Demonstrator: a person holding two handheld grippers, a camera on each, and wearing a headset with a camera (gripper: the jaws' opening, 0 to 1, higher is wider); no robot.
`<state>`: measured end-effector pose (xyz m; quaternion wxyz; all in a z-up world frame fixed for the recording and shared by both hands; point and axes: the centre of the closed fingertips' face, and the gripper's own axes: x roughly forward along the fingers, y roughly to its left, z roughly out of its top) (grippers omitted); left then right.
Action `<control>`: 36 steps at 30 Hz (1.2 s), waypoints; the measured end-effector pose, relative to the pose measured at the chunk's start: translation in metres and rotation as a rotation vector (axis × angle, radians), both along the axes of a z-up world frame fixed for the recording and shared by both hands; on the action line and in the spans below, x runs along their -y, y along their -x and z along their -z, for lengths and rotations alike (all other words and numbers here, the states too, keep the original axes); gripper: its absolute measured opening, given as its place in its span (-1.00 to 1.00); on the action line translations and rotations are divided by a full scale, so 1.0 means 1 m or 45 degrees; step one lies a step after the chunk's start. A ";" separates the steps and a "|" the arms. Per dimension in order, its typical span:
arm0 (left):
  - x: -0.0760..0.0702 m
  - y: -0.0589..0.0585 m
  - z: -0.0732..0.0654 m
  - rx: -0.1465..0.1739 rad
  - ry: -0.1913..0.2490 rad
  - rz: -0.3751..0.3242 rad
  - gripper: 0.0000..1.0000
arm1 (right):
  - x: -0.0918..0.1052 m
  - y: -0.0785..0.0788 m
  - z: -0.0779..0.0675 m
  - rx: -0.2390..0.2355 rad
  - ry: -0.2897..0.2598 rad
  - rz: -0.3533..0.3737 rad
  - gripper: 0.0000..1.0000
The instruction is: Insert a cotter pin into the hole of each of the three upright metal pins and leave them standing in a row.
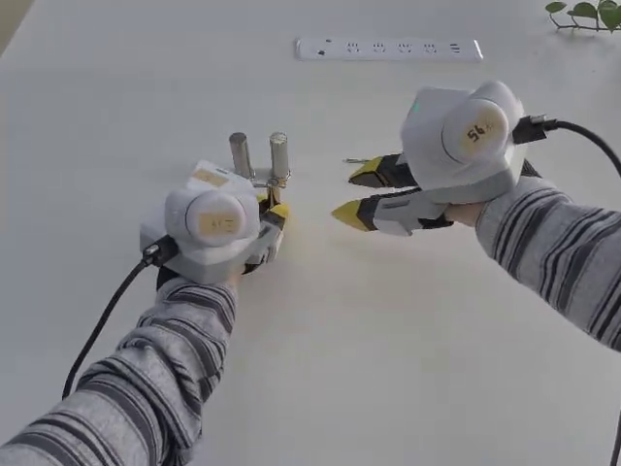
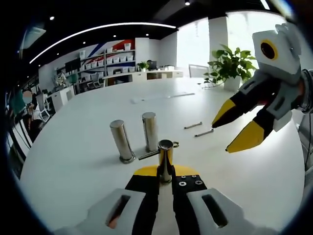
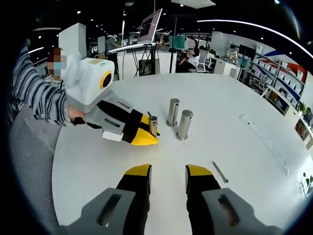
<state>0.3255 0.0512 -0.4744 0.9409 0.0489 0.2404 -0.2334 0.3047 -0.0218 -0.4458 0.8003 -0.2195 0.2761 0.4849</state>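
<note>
Currently the left tool is pressed together on a short upright polished-steel pin. It grips low on the shank, at the lower centre of the left gripper view. A thin grey cotter pin appears to pass through the pin's cross hole, with its loop on the right side. Two more upright steel pins stand free just behind it on the white tabletop, close together but apart.

The right tool is spread and holds nothing. By judgement, the coming move is pickup of a loose cotter pin. In the right gripper view this pin lies flat just to the right of the right-hand jaw, outside the gap. Its long axis runs from upper left to lower right of the frame. The tool would therefore need to shift right and rotate until its jaws cross the shaft. The right tool is the nearer one, and the left tool is occupied.

The left gripper view shows two loose cotter pins, roughly parallel, between the standing pins and the right tool. The right gripper view shows one. In the head view, a faint thin line lies just beside the upper yellow jaw tip.
</note>
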 end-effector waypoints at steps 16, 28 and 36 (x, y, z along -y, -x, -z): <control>-0.009 -0.004 0.001 -0.004 0.005 -0.001 -0.90 | -0.002 0.000 0.004 0.006 -0.016 0.013 -0.52; -0.008 -0.004 0.001 0.016 -0.022 0.001 -0.89 | -0.003 0.000 0.006 -0.012 -0.032 0.036 -0.52; -0.009 -0.001 0.009 -0.029 -0.024 -0.013 -0.81 | -0.002 -0.001 0.005 -0.021 -0.049 0.058 -0.51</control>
